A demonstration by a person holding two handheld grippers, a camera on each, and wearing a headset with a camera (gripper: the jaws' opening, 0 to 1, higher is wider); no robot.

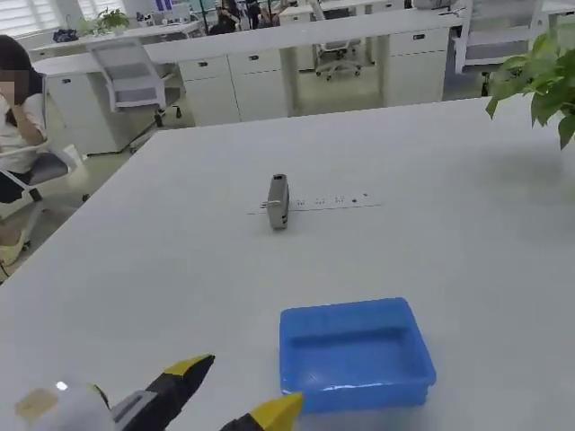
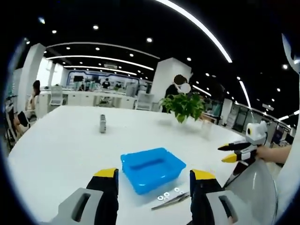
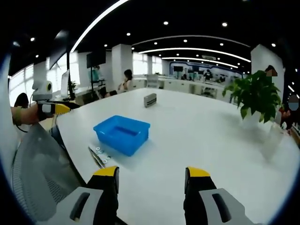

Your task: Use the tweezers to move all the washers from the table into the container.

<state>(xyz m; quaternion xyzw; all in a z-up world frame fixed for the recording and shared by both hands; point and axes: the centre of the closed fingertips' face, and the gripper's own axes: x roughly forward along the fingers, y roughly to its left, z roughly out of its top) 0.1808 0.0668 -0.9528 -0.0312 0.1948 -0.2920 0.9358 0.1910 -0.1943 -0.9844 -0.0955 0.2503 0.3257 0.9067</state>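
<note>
Left gripper (image 2: 153, 173) and right gripper (image 3: 151, 171), jaws apart, empty; washers (image 2: 168, 193) beside tweezers (image 2: 169, 200).

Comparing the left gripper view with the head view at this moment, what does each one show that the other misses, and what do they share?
Left gripper view adds: the washers and tweezers lying on the table by the near side of the blue container, plus the right gripper held off to one side. Head view adds: a faint row of small marks on the tabletop beside the grey block, and a gripper seen from above, jaws apart. Shared: the container, the grey block, the potted plant and the white table.
</note>
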